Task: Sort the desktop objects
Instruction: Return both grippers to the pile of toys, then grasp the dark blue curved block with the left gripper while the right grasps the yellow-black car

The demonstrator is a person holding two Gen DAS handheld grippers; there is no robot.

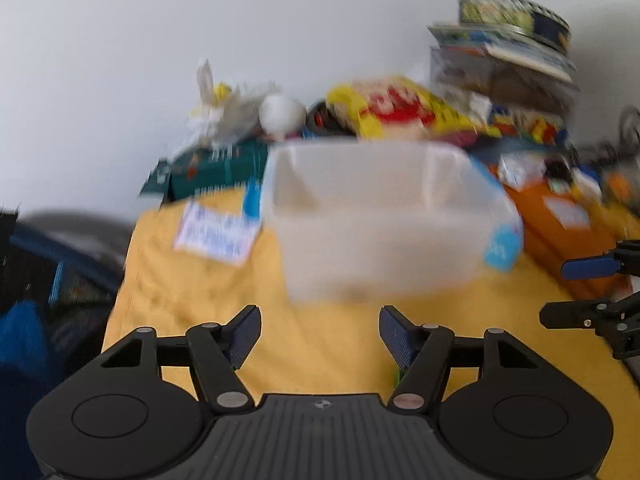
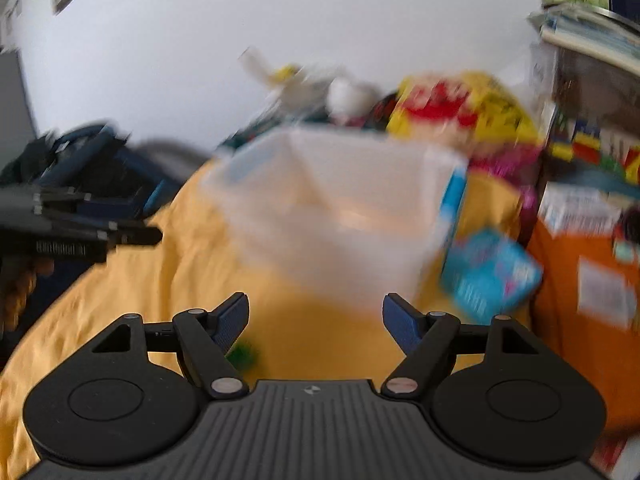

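A clear plastic bin (image 1: 384, 216) stands on the yellow cloth (image 1: 192, 304), with nothing visible inside through the blur. My left gripper (image 1: 320, 328) hovers open just in front of the bin, nothing between its blue pads. The right gripper (image 2: 316, 312) is open too, also short of the bin (image 2: 340, 216) and holding nothing. A small green object (image 2: 244, 354) lies on the cloth under its left finger. A light blue packet (image 2: 492, 276) leans by the bin's right side. Each gripper shows in the other's view: the right gripper (image 1: 560, 292), and a left finger (image 2: 136, 236).
A white printed card (image 1: 218, 232) lies left of the bin. An orange box (image 2: 592, 300) stands at the right. Behind the bin are a yellow and red bag (image 1: 400, 108), a white plush (image 1: 240, 108), a green box (image 1: 216, 168) and stacked books under a tin (image 1: 512, 20).
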